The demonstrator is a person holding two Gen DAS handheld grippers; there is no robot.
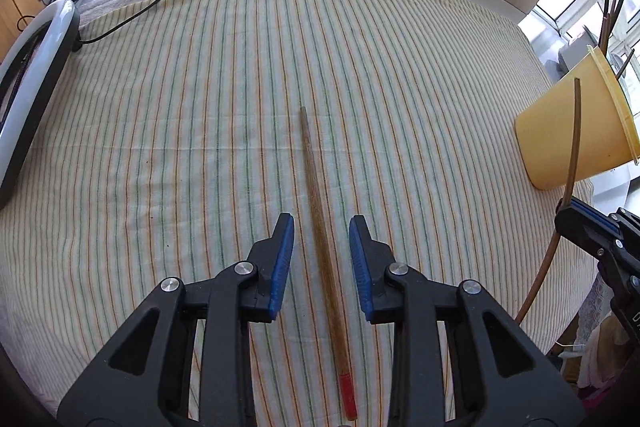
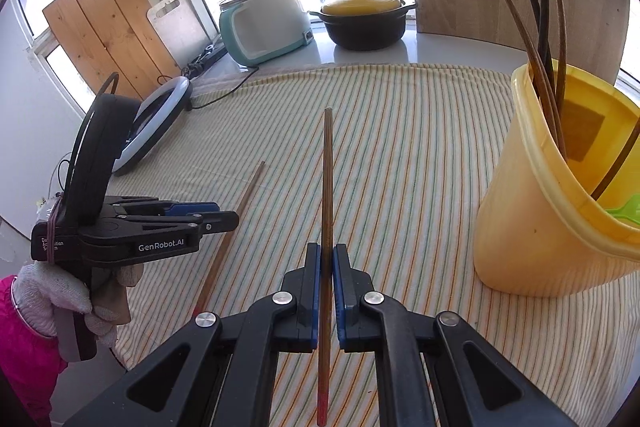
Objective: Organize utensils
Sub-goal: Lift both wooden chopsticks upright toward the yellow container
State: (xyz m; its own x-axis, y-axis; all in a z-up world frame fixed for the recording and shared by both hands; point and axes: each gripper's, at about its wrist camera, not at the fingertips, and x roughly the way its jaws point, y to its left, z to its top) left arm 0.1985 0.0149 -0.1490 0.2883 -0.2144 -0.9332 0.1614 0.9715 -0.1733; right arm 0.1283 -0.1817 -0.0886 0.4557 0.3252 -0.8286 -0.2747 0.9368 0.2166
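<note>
A striped cloth [image 1: 200,115] covers the table. One chopstick [image 1: 320,227] lies flat on it, red end nearest the camera, straddled by the left gripper [image 1: 321,263], whose fingers are spread apart and not touching the wood. A second chopstick [image 2: 327,195] is clamped between the closed fingers of the right gripper [image 2: 326,267], near a yellow cup [image 2: 540,211] already holding several chopsticks. The left fingers are best lowered evenly and closed around the stick's middle. The held stick should be tipped upright over the cup's rim before being released.
</note>
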